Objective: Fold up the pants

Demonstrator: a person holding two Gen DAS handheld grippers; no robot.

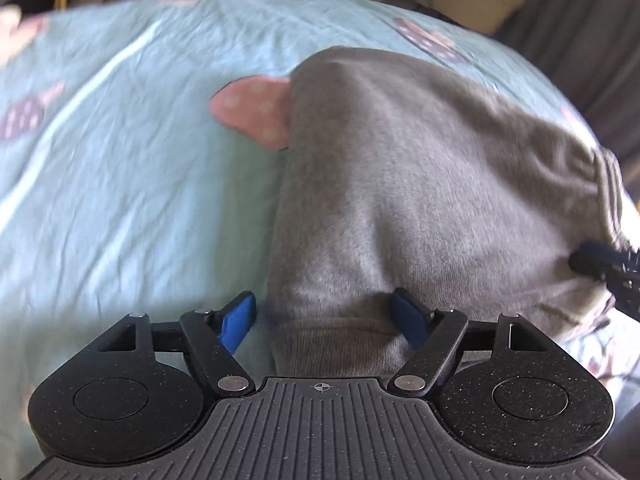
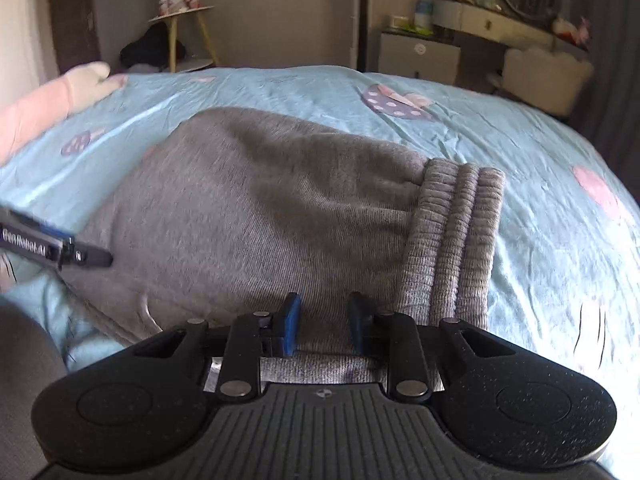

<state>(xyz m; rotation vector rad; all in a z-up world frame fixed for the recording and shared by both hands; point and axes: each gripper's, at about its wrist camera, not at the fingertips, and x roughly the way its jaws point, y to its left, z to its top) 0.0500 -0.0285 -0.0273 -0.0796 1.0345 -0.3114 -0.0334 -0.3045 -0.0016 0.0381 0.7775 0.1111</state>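
Note:
Grey sweatpants [image 1: 400, 184] lie folded into a compact bundle on a light blue bedsheet [image 1: 120, 184]. In the right wrist view the pants [image 2: 248, 216] show ribbed cuffs [image 2: 456, 236] stacked at the right. My left gripper [image 1: 326, 320] is open, its blue fingers [image 1: 240, 320] straddling the near ribbed edge of the bundle. My right gripper [image 2: 325, 322] is partly open with grey fabric lying between its blue fingers [image 2: 290, 322]. The right gripper's tip shows in the left wrist view [image 1: 600, 268] at the bundle's right edge. The left gripper shows in the right wrist view [image 2: 56, 248] at the left.
The sheet [image 2: 560, 200] has pink and purple mushroom prints [image 2: 396, 102]. A pink pillow [image 2: 48, 100] lies at the far left. Beyond the bed stand a wooden stool [image 2: 184, 32], white drawers [image 2: 420, 60] and a dresser with a mirror [image 2: 520, 12].

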